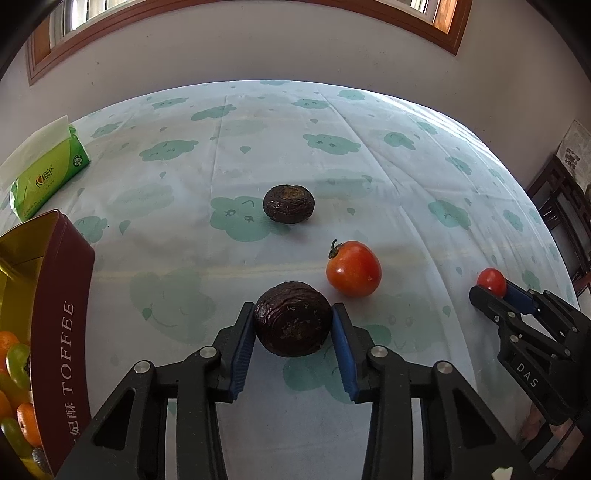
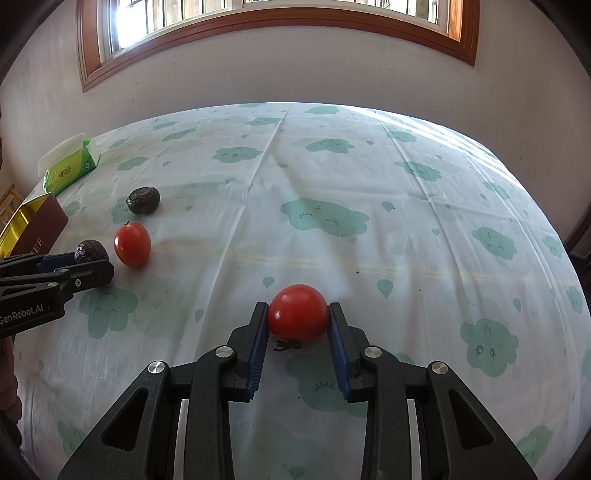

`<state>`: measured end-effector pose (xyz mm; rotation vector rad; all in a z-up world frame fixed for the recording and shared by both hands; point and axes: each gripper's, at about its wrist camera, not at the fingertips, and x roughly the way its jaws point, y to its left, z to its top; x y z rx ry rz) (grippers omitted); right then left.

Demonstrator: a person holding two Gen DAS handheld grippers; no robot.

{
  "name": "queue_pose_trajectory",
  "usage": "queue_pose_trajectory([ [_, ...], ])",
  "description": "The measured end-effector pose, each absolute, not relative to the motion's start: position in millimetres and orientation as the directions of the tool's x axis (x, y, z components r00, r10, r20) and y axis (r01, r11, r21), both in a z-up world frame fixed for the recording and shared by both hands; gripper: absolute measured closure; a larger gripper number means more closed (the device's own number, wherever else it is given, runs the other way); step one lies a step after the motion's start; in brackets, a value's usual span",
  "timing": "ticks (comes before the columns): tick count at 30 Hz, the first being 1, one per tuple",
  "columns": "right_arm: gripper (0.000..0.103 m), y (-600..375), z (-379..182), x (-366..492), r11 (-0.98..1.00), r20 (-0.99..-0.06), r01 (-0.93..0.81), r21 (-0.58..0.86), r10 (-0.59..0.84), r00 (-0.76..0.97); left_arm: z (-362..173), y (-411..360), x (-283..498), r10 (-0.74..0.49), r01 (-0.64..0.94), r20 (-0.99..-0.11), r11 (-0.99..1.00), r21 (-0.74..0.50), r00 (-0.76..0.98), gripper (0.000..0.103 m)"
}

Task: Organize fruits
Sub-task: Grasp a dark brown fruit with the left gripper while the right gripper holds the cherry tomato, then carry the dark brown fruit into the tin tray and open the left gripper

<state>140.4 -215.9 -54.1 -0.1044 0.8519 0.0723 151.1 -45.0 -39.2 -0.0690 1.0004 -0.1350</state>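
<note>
My left gripper [image 1: 293,314] is shut on a dark wrinkled passion fruit [image 1: 293,324], low over the cloth; it also shows in the right wrist view [image 2: 91,251]. My right gripper [image 2: 298,310] is shut on a red tomato [image 2: 298,313], seen small in the left wrist view [image 1: 491,281]. A second tomato [image 1: 354,268] with a stem lies just right of the left gripper [image 2: 132,243]. A second passion fruit [image 1: 289,204] lies farther back [image 2: 143,199]. A maroon toffee tin [image 1: 55,314] at the left holds oranges and green fruits.
A green tissue pack [image 1: 48,173] lies at the far left of the table [image 2: 70,168]. The table wears a pale cloth with green cloud prints [image 2: 332,184]. A wall with a wooden window frame [image 2: 277,18] stands behind. Dark furniture [image 1: 565,214] stands at the right.
</note>
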Motion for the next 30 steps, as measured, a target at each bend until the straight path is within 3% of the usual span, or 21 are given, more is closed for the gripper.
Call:
queue_pose_trajectory([
  [16, 0.07, -215.8, -54.2, 140.3, 0.992, -0.754, -0.105, -0.063, 0.022, 0.657, -26.2, -31.3, 119.0, -0.139, 0.069, -0.836, 0.99, -0.121, 0.531, 0.067],
  [30, 0.07, -215.8, -54.2, 140.3, 0.992, -0.754, -0.105, -0.064, 0.021, 0.657, 30.2, 19.1, 84.1, -0.096, 0.026, -0.789, 0.995, -0.101, 0.607, 0.067],
])
